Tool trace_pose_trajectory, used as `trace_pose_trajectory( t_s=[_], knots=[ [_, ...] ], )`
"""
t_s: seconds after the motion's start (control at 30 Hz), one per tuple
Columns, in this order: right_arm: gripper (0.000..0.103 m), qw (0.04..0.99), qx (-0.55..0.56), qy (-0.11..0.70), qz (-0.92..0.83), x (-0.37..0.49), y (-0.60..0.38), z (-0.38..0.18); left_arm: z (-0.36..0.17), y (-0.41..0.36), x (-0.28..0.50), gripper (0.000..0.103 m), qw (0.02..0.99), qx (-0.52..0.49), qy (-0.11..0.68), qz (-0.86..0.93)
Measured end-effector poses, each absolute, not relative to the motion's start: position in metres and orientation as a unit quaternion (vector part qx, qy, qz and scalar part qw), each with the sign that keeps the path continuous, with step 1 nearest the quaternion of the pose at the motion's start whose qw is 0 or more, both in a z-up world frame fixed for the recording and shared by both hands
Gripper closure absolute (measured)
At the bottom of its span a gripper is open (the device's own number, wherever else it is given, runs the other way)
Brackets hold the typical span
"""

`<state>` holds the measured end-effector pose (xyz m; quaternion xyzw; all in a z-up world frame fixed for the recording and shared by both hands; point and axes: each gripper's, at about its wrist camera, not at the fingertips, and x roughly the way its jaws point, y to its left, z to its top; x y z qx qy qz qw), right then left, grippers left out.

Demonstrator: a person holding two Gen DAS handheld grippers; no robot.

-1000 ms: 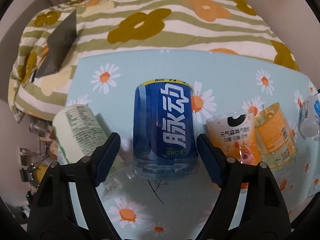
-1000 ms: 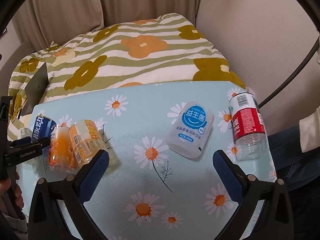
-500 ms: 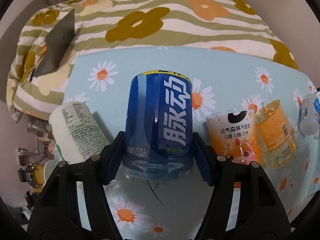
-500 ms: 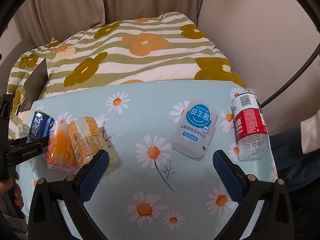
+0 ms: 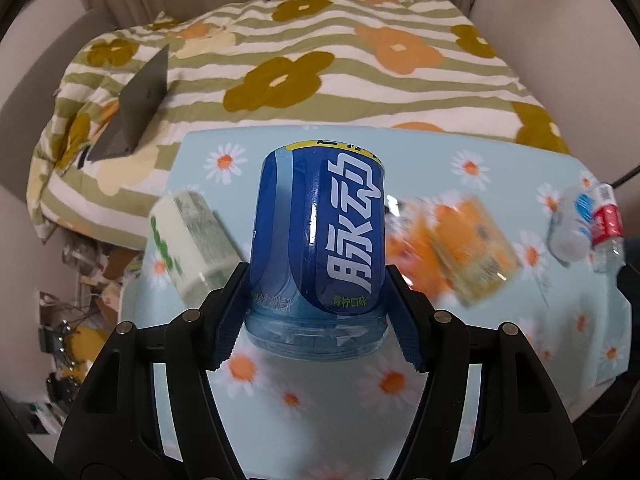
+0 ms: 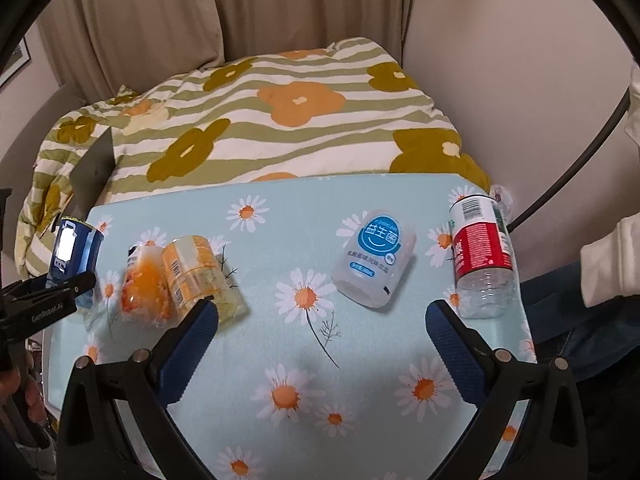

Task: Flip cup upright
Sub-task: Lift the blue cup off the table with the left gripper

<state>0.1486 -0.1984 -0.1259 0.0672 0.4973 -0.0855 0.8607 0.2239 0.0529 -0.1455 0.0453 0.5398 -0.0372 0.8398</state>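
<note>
The left tool point(image 5: 318, 312) is clamped on the blue cup point(image 5: 320, 240) near the surface's point(image 6: 360, 360) left edge; the cup seems raised off it, though blur makes this uncertain. The right tool point(image 6: 322, 330) hangs wide open over the surface's near edge, gripping nothing.

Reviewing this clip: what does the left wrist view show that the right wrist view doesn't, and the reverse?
Only the left wrist view: the left gripper close up, jaws clamped on the blue cup, plus a white cup lying beside it.

Only the right wrist view: the right gripper, jaws open and empty, above the daisy tablecloth.

Both: the blue cup, orange cups, white bottle, red-labelled bottle and striped quilt.
</note>
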Motion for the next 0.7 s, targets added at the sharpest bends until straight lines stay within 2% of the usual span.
trace_pose_trajectory(
  t_s=[0.3, 0.7],
  knots=[
    [0.0, 0.868, 0.05, 0.491, -0.058, 0.102, -0.216, -0.123, -0.157, -0.002, 0.155, 0.033, 0.829, 0.035, 0.555, -0.063],
    [0.0, 0.859, 0.044, 0.507, -0.059, 0.053, -0.258, -0.151, -0.21, -0.081, 0.112, 0.033, 0.808, 0.027, 0.581, -0.095]
  ],
)
